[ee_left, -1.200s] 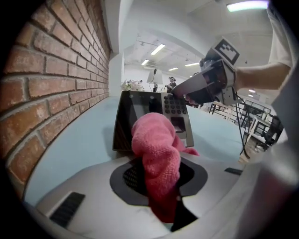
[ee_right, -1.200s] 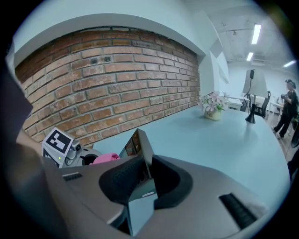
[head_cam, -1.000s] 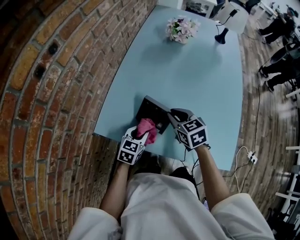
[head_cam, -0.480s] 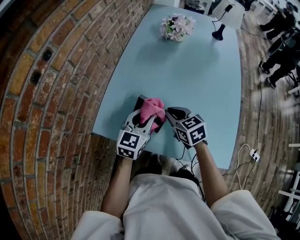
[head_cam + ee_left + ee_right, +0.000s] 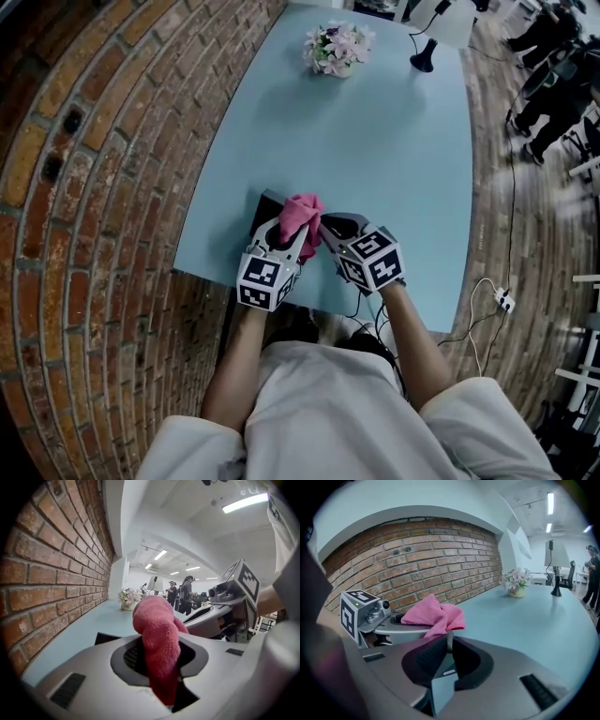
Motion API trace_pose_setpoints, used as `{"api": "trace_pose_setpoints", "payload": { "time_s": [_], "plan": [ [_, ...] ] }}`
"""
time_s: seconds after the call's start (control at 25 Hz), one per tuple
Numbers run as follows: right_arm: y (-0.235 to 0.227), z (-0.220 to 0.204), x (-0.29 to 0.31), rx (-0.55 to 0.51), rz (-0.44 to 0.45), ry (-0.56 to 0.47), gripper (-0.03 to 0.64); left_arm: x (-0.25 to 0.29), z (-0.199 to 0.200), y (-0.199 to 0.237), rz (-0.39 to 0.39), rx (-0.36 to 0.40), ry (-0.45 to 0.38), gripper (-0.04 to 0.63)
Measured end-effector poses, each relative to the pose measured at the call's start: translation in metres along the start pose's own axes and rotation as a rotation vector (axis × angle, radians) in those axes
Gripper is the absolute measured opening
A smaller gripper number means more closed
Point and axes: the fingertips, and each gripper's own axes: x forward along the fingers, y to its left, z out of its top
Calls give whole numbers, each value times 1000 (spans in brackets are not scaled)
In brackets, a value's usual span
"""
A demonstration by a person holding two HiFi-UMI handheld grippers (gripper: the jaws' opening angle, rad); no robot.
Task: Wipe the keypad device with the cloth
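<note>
The person wears a pale short-sleeved top, white or perhaps light beige in this dim view. The left gripper and the right gripper are smooth grey moulded shells, each bearing a cube of black-and-white square markers, with dark ribbed pads inside the jaws

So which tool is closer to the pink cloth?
Left. The left tool is clamped on the pink cloth, which sticks up between its jaws. The right tool sits close beside the cloth, on its right, gripping the keypad.
</note>
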Motion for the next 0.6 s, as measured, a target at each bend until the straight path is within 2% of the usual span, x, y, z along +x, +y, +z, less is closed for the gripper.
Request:
{"api": "trace_pose_setpoints", "payload": {
  "time_s": [0.2,0.6],
  "plan": [
    [-1,-1,0,27,14,5,48,-4,-11,0,6,-4,22,141],
    [0,-1,0,3,-12,5,46,-13,-34,2,13,-23,64,141]
  ]
}}
